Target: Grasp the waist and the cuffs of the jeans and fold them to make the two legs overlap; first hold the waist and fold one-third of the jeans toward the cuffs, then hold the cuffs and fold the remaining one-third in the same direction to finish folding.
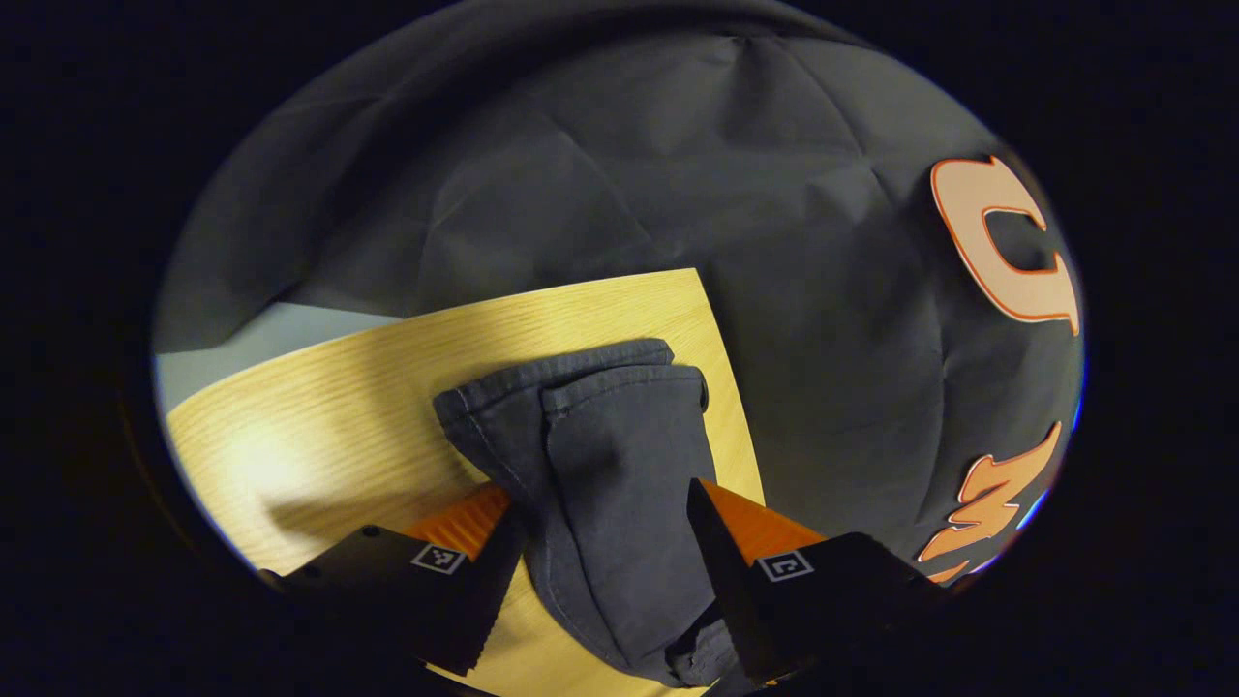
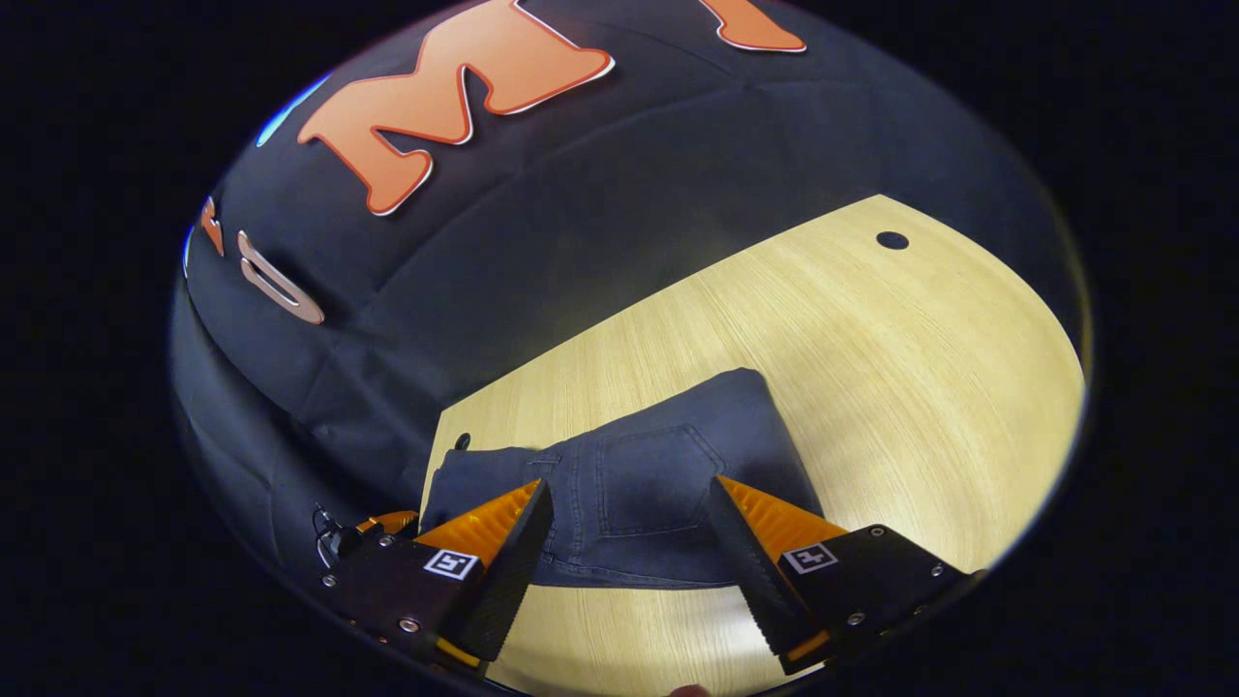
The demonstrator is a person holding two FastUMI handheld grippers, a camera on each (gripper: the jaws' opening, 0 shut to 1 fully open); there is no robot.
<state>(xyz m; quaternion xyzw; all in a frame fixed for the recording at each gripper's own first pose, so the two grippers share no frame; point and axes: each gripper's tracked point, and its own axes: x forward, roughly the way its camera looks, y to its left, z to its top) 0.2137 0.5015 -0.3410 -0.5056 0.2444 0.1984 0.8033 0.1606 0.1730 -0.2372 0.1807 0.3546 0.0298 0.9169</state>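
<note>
Dark grey jeans (image 1: 610,436) lie on the light wooden table (image 1: 319,416) by its right edge in the left gripper view. Their two stacked cuffs (image 1: 581,373) point away from me. My left gripper (image 1: 602,496) stands open, and the cloth runs between its fingers without being pinched. In the right gripper view the jeans (image 2: 765,426) show a back pocket (image 2: 649,474), lying across near the table's corner. My right gripper (image 2: 629,484) is open over that pocket part, one finger on each side. Whether the fingers touch the cloth I cannot tell.
In the right gripper view, bare tabletop (image 2: 871,368) stretches to the right, with a round dark hole (image 2: 891,239) far off. A smaller hole (image 2: 463,441) sits by the near corner. The booth's black cloth wall (image 1: 823,339) hangs just past the table edge.
</note>
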